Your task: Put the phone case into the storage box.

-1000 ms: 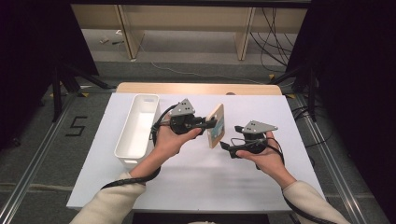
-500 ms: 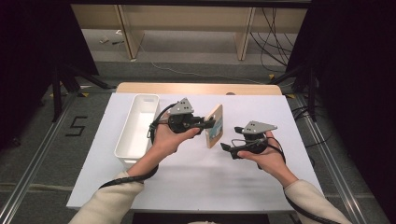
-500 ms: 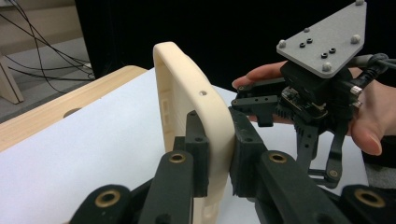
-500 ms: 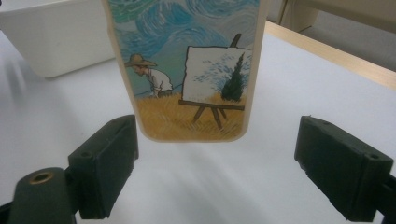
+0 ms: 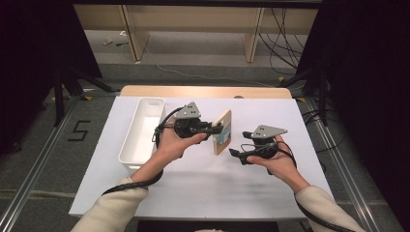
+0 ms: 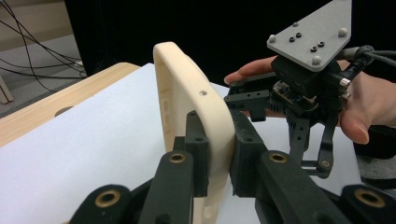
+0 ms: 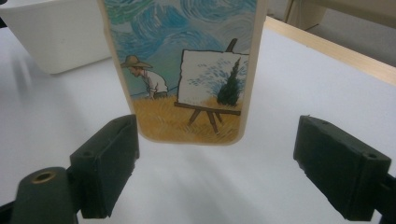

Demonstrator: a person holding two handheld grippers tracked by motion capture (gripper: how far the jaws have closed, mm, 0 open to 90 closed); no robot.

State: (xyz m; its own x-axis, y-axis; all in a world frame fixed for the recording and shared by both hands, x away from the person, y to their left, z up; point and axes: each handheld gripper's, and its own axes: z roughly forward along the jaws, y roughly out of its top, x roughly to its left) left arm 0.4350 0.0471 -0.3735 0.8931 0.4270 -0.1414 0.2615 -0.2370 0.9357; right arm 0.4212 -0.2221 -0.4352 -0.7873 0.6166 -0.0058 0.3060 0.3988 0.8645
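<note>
A cream phone case with a painted picture of an artist at an easel is held upright above the white table. My left gripper is shut on its rim, the two pads pinching the cream edge. My right gripper stands open just to the right of the case's lower end. In the right gripper view its jaws sit wide apart below the case's bottom edge, touching nothing. The left gripper view shows the right gripper beyond the case, in a hand.
A white rectangular bin stands at the left of the white tabletop, seen also behind the case. A wooden strip runs along the far edge. Dark stands and cables lie on the floor beyond.
</note>
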